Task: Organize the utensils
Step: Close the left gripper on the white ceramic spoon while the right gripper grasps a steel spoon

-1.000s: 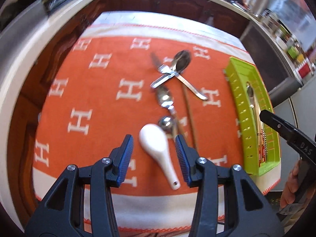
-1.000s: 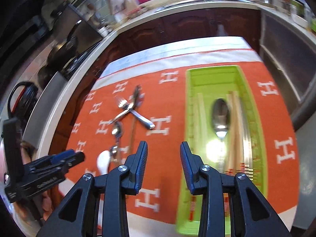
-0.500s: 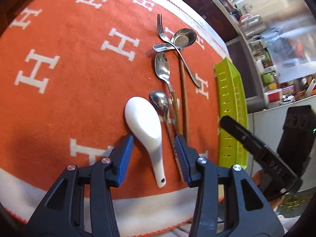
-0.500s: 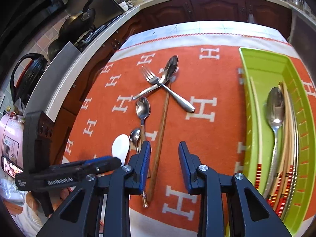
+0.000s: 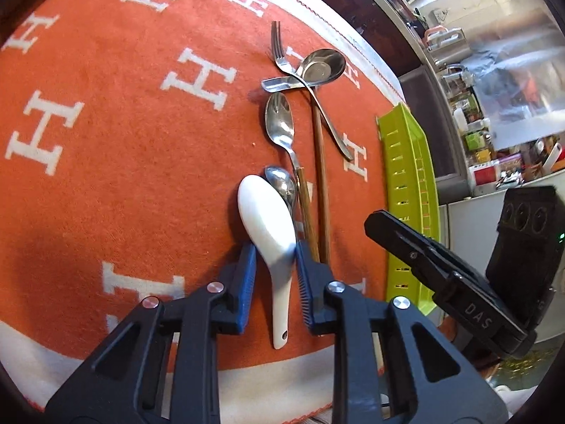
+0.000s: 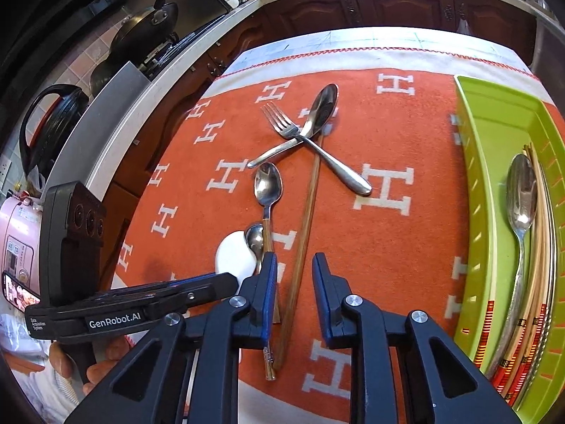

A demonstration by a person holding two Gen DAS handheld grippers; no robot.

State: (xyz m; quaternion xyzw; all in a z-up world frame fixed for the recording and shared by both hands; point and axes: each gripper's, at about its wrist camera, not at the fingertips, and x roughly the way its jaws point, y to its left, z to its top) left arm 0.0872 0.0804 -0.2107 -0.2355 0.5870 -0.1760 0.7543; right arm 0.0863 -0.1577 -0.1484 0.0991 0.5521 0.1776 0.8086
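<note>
Left gripper (image 5: 273, 254): your blue ribbed pads have just been closing and now sit against both sides of the white spoon, where the bowl narrows into the handle.
White spoon (image 5: 268, 222): glossy ceramic, with a rounded oval bowl ahead of your left tips and a short handle with a small hole running back between the jaws; it lies flat on the cloth.
Right gripper (image 6: 292, 275): your jaws have just been narrowing but are apart, with the chopstick in the gap and neither pad on it.
Chopstick (image 6: 306, 208): a thin, straight brown wooden stick running forward from between your right jaws.
Small spoons (image 6: 268, 183): two shiny metal ones just left of your right tips, one with a slim amber handle passing under the left pad.
Fork and big spoon (image 6: 300, 134): polished steel, crossed in an X well ahead of both tools.
Cloth (image 5: 106, 141): fuzzy orange felt with white H letters.
Tray (image 6: 494, 162): smooth lime-green plastic, long and slotted, to your right, holding a metal spoon and chopsticks.
</note>
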